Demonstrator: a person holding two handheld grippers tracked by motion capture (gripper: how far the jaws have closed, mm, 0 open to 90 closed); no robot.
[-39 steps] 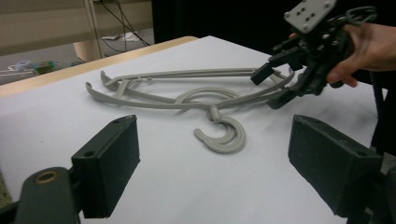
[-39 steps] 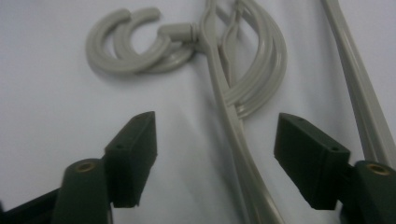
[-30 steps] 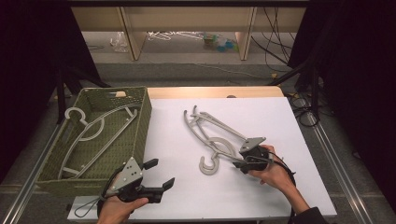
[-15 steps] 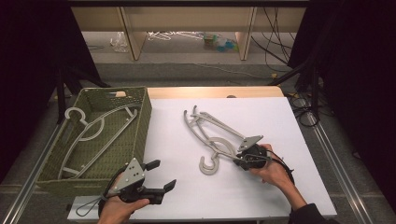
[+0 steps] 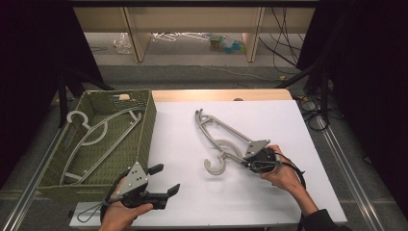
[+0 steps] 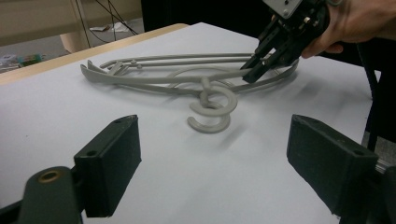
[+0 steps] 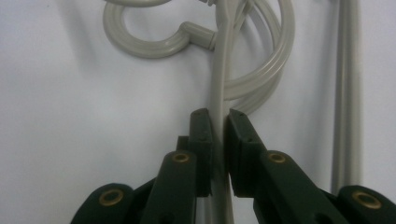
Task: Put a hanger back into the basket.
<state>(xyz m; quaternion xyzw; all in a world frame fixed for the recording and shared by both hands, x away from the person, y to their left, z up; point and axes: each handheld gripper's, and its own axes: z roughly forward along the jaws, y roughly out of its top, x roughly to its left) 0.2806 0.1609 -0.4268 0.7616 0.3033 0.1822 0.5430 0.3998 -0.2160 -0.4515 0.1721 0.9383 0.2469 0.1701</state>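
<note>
Resting at the near left of the table (image 5: 298,120), the left gripper (image 5: 166,180) is held low, its jaws wide apart and nothing between them; in the left gripper view its two black pads (image 6: 109,163) frame bare white tabletop.

Item, left: green woven basket (image 5: 146,120), standing beside the table's left edge, with one pale hanger (image 5: 96,137) laid flat inside.

Item, centre: grey plastic hangers (image 5: 223,139), lying on the white tabletop, well apart from the basket. At least two seem to be stacked together, the curled hooks (image 6: 210,109) pointing toward the near edge, the arms running off toward the far left. Slim, smooth rods; likely light and somewhat springy.

Item, right: right gripper (image 5: 250,163), its jaws just closed from half-open down onto a rod of the hangers. In the right gripper view the rod (image 7: 218,93) is seen pinched between the pads (image 7: 201,140), just below the hook's loop.

Assessment: the grip is judged made; the lift toward the basket is not yet begun.
</note>
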